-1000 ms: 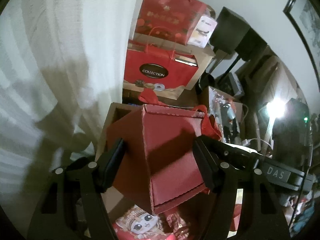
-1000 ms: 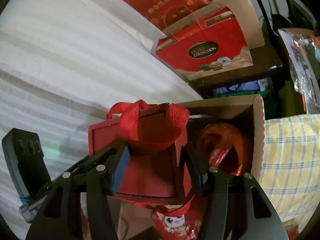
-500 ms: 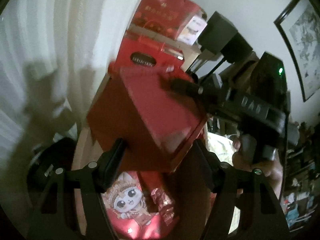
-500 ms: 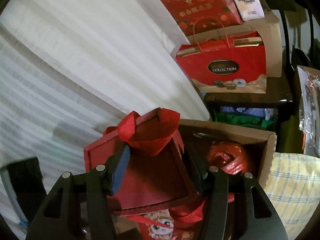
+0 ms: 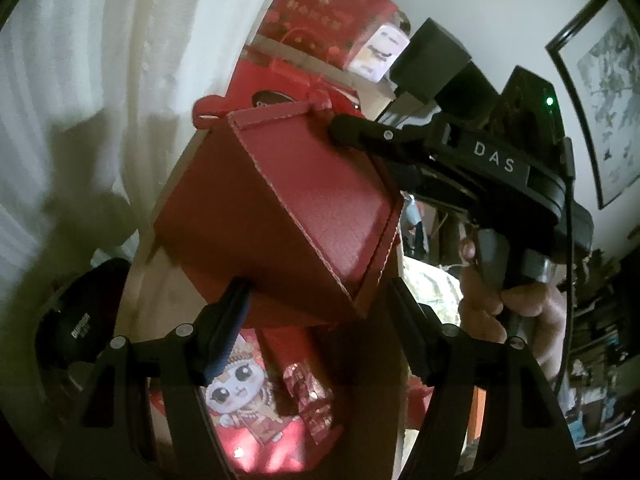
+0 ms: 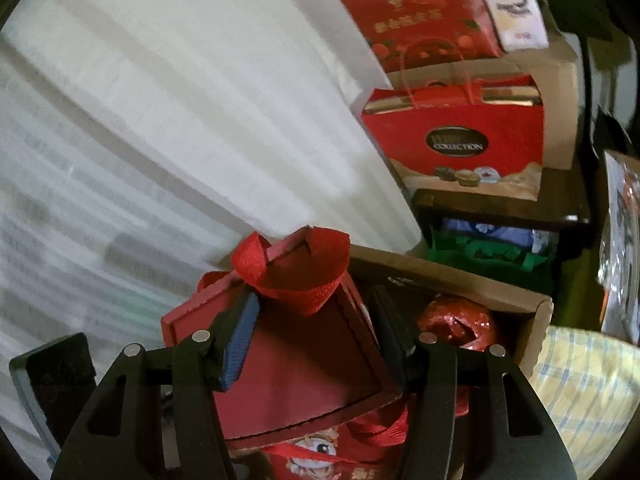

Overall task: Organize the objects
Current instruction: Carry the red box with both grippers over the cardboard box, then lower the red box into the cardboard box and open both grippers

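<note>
While right gripper (image 6: pixel 312 344) clamps red box (image 5: pixel 280 216) above carton (image 6: pixel 536 320), left gripper (image 5: pixel 320 328) open beneath; placing not yet done.

red box (image 5: pixel 288 216): matt textured card, pale raw edges; woven red cloth ribbon handle (image 6: pixel 296 268). brown carton (image 6: pixel 536 320): plain dull corrugated card. red ball (image 6: pixel 456 326) inside it: shiny crinkled foil. far gift bag (image 6: pixel 460 144): glossy paper. curtain (image 6: pixel 180 100), left: soft white cloth.
</note>
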Demonstrator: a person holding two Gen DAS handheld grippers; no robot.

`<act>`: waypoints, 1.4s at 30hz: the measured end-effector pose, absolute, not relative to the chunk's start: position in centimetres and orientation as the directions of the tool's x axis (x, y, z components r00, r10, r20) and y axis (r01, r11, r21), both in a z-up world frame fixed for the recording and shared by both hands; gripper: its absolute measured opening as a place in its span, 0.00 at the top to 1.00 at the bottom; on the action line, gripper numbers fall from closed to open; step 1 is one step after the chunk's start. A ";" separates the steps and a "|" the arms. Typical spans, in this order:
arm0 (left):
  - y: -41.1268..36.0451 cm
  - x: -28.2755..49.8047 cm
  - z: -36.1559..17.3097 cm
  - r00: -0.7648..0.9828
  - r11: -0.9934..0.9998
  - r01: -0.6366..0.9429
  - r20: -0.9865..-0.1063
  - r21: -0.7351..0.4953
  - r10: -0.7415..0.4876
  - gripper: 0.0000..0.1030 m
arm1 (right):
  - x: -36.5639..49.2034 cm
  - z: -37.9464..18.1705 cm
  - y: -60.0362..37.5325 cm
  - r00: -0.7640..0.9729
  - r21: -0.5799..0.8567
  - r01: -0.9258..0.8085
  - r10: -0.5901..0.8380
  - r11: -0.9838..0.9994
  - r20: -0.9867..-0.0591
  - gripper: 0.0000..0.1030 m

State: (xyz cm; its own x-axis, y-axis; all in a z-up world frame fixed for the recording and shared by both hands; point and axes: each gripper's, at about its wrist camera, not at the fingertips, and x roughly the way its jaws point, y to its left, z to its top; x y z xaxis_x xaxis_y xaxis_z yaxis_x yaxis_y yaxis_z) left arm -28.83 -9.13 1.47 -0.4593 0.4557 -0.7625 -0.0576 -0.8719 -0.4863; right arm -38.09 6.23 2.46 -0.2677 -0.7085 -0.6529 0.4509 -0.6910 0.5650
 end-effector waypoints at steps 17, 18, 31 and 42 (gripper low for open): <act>-9.6 -29.7 -6.0 -0.300 -0.767 0.045 -0.741 -0.640 0.600 0.38 | -35.5 3.1 1.0 -0.207 0.476 0.579 -0.684 -0.662 -0.700 0.47; -9.7 -29.9 -6.1 -0.301 -0.766 0.054 -0.742 -0.640 0.599 0.38 | -35.5 3.1 1.0 -0.213 0.476 0.575 -0.684 -0.665 -0.698 0.46; -9.6 -30.7 -4.3 -0.342 -0.785 0.026 -0.743 -0.620 0.575 0.38 | -34.2 4.0 5.0 -0.297 0.445 0.533 -0.651 -0.720 -0.698 0.38; -9.5 -27.5 -1.8 -0.397 -0.866 -0.048 -0.786 -0.498 0.474 0.21 | -30.2 3.2 7.9 -0.354 0.343 0.472 -0.531 -0.812 -0.770 0.35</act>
